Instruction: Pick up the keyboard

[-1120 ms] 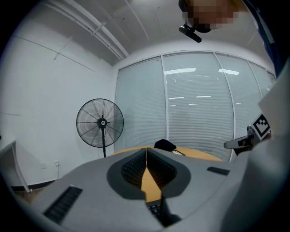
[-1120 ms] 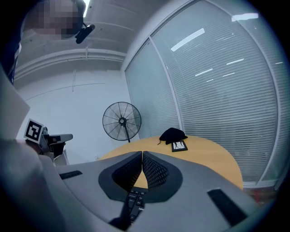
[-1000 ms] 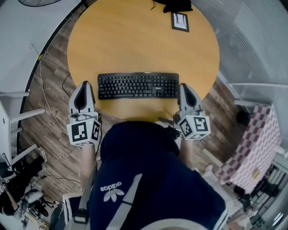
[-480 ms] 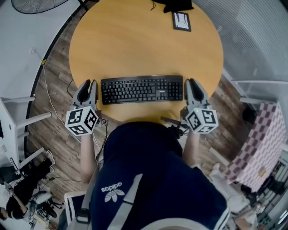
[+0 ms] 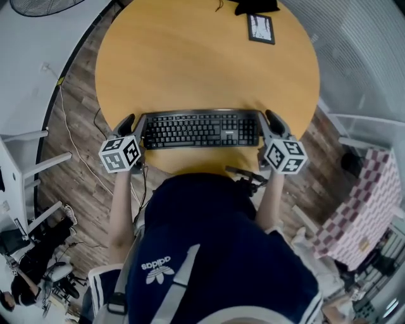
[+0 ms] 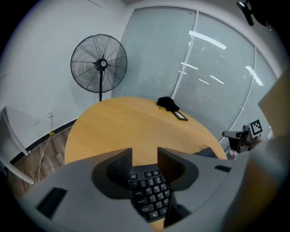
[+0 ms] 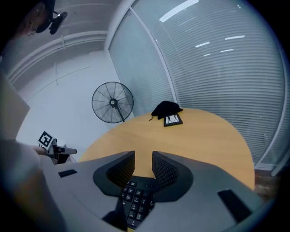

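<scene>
Keyboard [image 5: 201,129]: black, full-size, lying flat and keys-up on the round wooden desk [image 5: 190,57], close to the edge nearest the person. Its long axis runs left to right across the head view, roughly parallel to the person's shoulders. The number-pad end points to the person's right.

Left tool [image 5: 135,121]: at the keyboard's left short end, angled downward. In the left gripper view the left tool [image 6: 145,156] has its jaws standing well apart, having just been opening. The end keys of the keyboard [image 6: 147,195] show in the gap. No pad is seen pressing on it.

Right tool [image 5: 269,120]: at the right short end, mirroring the left. In the right gripper view the right tool [image 7: 143,162] has its jaws parted by a narrower gap, also just been opening. The keyboard [image 7: 135,199] shows between and below them, and no pad is clamped on it.

The marker cubes [image 5: 120,154] and [image 5: 285,155] sit toward the person, off the desk edge.

Far side of the desk: a small black-framed card [image 5: 261,28] just beside a dark object [image 5: 256,5], both well apart from the keyboard.

Beyond the desk: standing fan [image 6: 99,63] by the white wall, slatted blinds [image 7: 217,81], wood-plank floor [image 5: 69,145].
</scene>
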A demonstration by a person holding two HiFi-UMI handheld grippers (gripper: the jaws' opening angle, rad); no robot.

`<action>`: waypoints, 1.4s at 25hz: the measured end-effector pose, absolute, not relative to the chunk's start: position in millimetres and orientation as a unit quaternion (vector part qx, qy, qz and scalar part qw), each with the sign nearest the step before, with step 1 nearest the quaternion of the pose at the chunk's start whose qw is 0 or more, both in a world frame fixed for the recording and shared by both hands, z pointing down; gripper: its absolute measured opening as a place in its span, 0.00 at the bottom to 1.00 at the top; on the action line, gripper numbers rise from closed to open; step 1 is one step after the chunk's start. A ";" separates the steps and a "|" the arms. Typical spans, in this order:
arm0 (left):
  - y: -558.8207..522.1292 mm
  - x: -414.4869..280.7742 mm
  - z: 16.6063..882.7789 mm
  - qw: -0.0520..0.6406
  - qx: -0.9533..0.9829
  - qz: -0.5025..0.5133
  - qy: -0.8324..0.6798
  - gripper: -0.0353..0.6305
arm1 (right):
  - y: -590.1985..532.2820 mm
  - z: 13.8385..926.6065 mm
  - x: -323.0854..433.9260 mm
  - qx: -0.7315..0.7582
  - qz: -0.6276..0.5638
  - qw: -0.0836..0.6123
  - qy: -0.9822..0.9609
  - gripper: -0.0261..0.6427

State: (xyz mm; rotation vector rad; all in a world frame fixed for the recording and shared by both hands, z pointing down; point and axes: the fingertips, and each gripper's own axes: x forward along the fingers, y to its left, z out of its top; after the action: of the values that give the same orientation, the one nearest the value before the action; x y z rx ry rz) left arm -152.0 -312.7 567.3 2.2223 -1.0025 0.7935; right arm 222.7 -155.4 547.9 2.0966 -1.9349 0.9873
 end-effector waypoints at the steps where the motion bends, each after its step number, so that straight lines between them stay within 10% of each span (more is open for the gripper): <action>1: -311.9 -151.5 575.1 0.288 0.827 0.306 -0.372 0.29 | -156.2 557.3 223.8 0.688 0.337 0.067 -0.639 0.19; 35: -305.8 -163.4 664.5 0.437 0.751 0.338 -0.361 0.32 | -127.2 681.6 230.4 0.631 0.520 0.100 -0.567 0.29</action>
State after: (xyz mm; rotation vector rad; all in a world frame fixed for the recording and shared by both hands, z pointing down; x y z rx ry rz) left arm -163.4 -305.8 664.5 1.8681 -0.8980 0.8408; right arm 230.4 -127.2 681.6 1.8668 -1.6750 1.5374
